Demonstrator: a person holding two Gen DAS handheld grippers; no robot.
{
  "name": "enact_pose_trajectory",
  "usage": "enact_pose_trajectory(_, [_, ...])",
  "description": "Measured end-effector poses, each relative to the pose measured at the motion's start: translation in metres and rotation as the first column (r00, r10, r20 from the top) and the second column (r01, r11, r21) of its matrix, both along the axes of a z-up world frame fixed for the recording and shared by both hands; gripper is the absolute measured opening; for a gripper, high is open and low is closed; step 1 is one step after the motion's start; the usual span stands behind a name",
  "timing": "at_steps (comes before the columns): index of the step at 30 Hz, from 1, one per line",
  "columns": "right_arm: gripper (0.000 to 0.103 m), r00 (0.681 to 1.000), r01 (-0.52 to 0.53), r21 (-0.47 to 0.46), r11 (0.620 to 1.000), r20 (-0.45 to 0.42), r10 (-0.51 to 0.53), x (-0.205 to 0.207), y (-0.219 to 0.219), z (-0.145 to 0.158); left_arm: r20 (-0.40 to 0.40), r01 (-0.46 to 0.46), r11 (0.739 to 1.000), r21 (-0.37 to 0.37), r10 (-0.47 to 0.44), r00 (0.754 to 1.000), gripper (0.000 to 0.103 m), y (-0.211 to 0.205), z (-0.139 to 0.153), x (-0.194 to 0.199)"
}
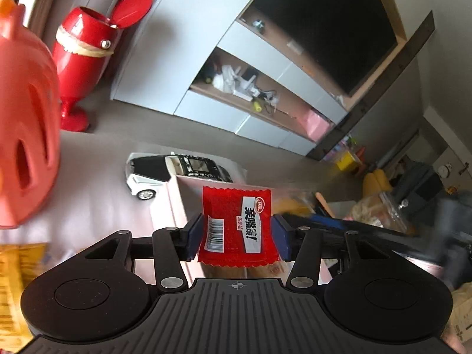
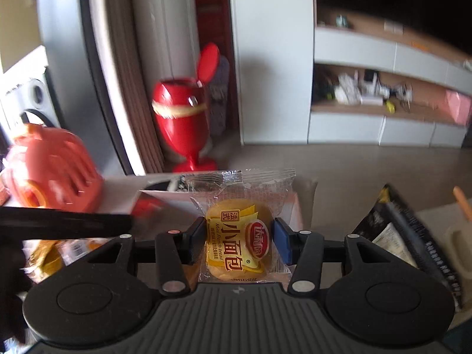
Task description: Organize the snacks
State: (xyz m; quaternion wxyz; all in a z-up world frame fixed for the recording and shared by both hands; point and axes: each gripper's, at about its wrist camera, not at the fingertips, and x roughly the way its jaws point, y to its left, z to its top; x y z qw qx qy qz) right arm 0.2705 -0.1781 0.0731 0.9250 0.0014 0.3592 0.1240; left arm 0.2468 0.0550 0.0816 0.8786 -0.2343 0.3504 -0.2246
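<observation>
Both claws carried snacks over my sorting box [image 1: 177, 203]: left gripper [image 1: 237, 234] spread around a red packet [image 1: 236, 224], seemingly releasing it, right gripper [image 2: 239, 240] pinching a bread packet [image 2: 239, 236].

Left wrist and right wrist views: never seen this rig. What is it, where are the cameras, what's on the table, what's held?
There is no robot arm here. A person holds a two-finger gripper in each hand, and each gripper has a fisheye camera that looks forward along its fingers. The black ribbed body at the bottom of each picture is the gripper itself.

In the left wrist view, the left gripper has a red snack packet between its blue pads. I cannot tell whether the pads still press on it.

In the right wrist view, the right gripper is closed on a clear packet of mini bread.

On the table are a white toy car and an orange slotted plastic object. A red goblet-shaped bin stands on the floor behind.
</observation>
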Motion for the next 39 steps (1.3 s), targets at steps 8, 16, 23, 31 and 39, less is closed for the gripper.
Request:
enact_pose_trajectory(8, [0.053,0.998,0.034,-0.125,0.992,0.058,-0.027,0.0,0.023,-0.004,-0.029,0.12,0.993,0.015,-0.12,0.992,0.058,-0.023,-0.002,0.006])
enact_pose_trajectory(16, [0.068,0.985,0.055,-0.177,0.983,0.168,-0.025,-0.039,0.004,0.029,-0.031,0.097,0.995,0.032,-0.096,0.995,0.056,-0.021,-0.008,-0.007])
enact_pose_trajectory(23, [0.068,0.993,-0.08,-0.088,0.993,0.075,0.086,-0.065,0.019,0.026,0.069,-0.074,0.993,0.093,0.067,0.995,0.056,0.038,0.013,-0.063])
enact_pose_trajectory(31, [0.068,0.95,-0.312,-0.073,0.947,0.004,0.313,-0.086,0.109,0.0,0.031,-0.271,0.941,0.201,0.271,0.962,0.056,0.086,-0.005,-0.131])
enact_pose_trajectory(39, [0.068,0.949,-0.299,-0.045,0.953,-0.12,0.292,-0.036,0.183,-0.022,0.016,-0.23,0.959,0.165,0.231,0.973,0.055,0.104,-0.025,-0.166])
